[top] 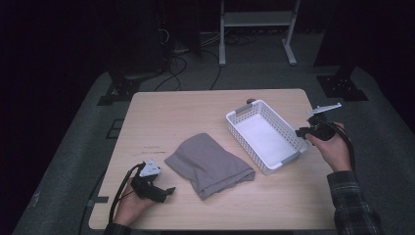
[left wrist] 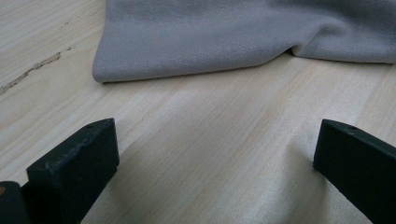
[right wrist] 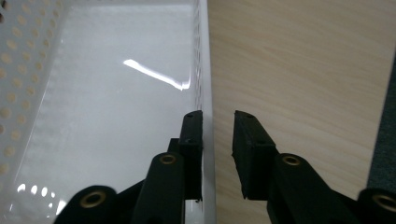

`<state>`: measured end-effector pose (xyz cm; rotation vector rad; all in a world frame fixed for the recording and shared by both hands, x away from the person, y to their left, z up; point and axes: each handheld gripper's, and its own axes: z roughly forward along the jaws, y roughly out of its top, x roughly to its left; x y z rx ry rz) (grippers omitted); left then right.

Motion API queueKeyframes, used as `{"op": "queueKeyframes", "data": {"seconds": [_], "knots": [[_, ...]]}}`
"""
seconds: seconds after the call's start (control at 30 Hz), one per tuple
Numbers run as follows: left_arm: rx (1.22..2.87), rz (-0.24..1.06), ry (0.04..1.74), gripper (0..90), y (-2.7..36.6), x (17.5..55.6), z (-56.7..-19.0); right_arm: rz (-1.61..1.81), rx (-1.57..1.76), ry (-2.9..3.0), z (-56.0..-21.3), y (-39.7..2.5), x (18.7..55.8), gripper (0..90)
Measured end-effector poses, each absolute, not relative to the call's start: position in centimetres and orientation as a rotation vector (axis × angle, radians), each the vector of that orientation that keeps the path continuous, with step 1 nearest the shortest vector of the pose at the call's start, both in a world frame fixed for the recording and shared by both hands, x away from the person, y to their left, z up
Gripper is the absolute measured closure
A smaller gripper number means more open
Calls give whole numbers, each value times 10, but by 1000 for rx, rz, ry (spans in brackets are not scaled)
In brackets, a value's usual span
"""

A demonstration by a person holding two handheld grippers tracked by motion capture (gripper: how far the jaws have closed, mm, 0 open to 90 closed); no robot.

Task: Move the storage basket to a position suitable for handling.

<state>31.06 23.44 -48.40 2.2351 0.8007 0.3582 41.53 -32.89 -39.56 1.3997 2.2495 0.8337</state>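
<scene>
A folded grey cloth point(top: 210, 164) lies in the middle of the wooden table point(top: 161, 112). To its right stands a white perforated basket point(top: 234, 116) with nothing in it. My left gripper point(top: 170, 192) rests low at the table's front left, open wide, its jaws pointing at the cloth point(left wrist: 233, 37) a short way ahead of my left gripper point(left wrist: 215, 135). My right gripper point(top: 299, 132) is at the basket's right wall point(right wrist: 205, 70). In the right gripper view my right gripper point(right wrist: 218, 116) straddles that wall, one jaw inside against it, the other outside with a small gap.
The table's right edge point(right wrist: 380, 121) runs close beside the right hand. A dark scratch mark point(left wrist: 32, 70) is on the wood left of the cloth. Beyond the table are cables and a white metal stand point(top: 257, 29) on the grey floor.
</scene>
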Motion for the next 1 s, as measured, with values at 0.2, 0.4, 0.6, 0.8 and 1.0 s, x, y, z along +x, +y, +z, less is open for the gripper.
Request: {"op": "queueKeyframes", "data": {"seconds": [0.2, 0.4, 0.6, 0.8, 1.0], "knots": [[2238, 356, 801, 0, 235, 311, -484, 892, 1374, 2216, -382, -319, 402, 663], [2235, 356, 803, 0, 234, 311, -484, 995, 1367, 2236, -378, -295, 388, 658], [2235, 356, 803, 0, 234, 311, -484, 1031, 1321, 2286, -380, -271, 384, 662], [2238, 357, 801, 0, 235, 311, -484, 1065, 1276, 2345, -383, -242, 382, 667], [2237, 359, 801, 0, 235, 311, -484, 1071, 1235, 2399, -386, -213, 384, 673]]}}
